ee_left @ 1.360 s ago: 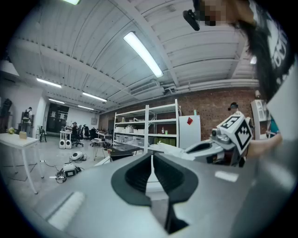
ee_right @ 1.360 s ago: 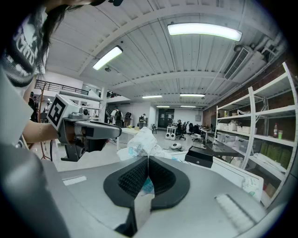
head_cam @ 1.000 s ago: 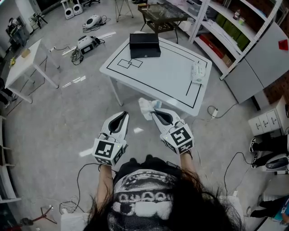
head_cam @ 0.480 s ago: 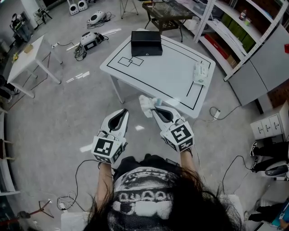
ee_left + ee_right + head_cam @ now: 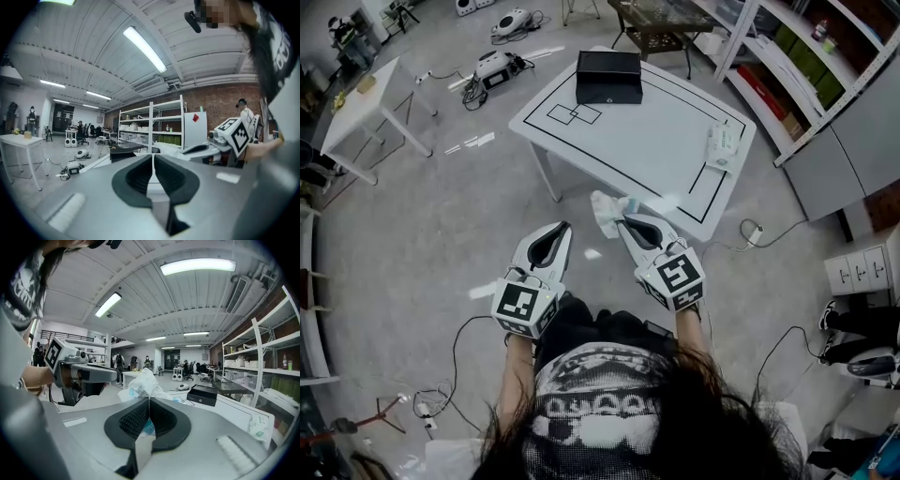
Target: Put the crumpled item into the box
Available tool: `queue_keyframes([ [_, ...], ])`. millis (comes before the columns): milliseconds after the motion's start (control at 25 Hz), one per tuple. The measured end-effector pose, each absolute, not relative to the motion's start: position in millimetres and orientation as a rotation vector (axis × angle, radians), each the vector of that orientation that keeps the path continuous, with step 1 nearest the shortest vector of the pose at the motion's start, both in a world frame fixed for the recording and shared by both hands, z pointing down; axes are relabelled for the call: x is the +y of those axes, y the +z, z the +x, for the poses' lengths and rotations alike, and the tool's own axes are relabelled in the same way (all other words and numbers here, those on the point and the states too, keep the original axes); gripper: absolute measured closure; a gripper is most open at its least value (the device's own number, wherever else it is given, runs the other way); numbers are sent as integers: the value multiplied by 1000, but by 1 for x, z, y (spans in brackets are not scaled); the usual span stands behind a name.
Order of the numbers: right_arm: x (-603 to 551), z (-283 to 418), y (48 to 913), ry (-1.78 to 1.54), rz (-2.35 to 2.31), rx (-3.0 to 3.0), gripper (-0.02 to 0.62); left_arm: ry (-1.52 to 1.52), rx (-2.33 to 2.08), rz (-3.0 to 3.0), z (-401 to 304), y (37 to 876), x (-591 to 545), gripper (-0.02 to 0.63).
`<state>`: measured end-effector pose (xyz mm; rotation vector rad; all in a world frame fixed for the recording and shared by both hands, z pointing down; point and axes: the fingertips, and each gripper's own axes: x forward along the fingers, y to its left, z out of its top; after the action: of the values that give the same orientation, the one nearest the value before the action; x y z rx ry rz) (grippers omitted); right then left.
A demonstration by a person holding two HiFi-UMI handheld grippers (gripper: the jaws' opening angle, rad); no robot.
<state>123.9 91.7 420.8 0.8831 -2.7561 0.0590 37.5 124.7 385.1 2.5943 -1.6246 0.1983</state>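
My right gripper [image 5: 623,218] is shut on a crumpled white wrapper with blue print [image 5: 605,214], held in the air off the near edge of the white table [image 5: 656,150]. In the right gripper view the crumpled wrapper [image 5: 143,385] bulges above the closed jaws of the right gripper [image 5: 149,401]. A black box [image 5: 608,77] sits at the table's far end; the same black box [image 5: 205,395] shows ahead and right. My left gripper [image 5: 566,226] is shut and holds nothing, left of the right one. In its own view the left gripper [image 5: 153,157] has its jaws pressed together.
A white packet [image 5: 723,147] lies at the table's right edge. Black tape lines mark the tabletop. White shelving [image 5: 787,56] stands right of the table. A small white side table [image 5: 370,108] and devices with cables [image 5: 494,66] sit on the floor at left.
The whole view has shifted slightly; the table sits a little nearer and higher in frame. Both grippers keep the same pose, the right still holding the wrapper.
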Motion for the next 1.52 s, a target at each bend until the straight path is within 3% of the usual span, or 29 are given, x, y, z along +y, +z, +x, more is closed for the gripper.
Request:
queue_keyframes([
  [720,45,97,436,117,898,-2746,586,221,-1585,2605,15,396,73,606],
  [1520,-107,-41,439,151,1012,-2624,586,164,-1428,2691,-127,385,-95,606],
])
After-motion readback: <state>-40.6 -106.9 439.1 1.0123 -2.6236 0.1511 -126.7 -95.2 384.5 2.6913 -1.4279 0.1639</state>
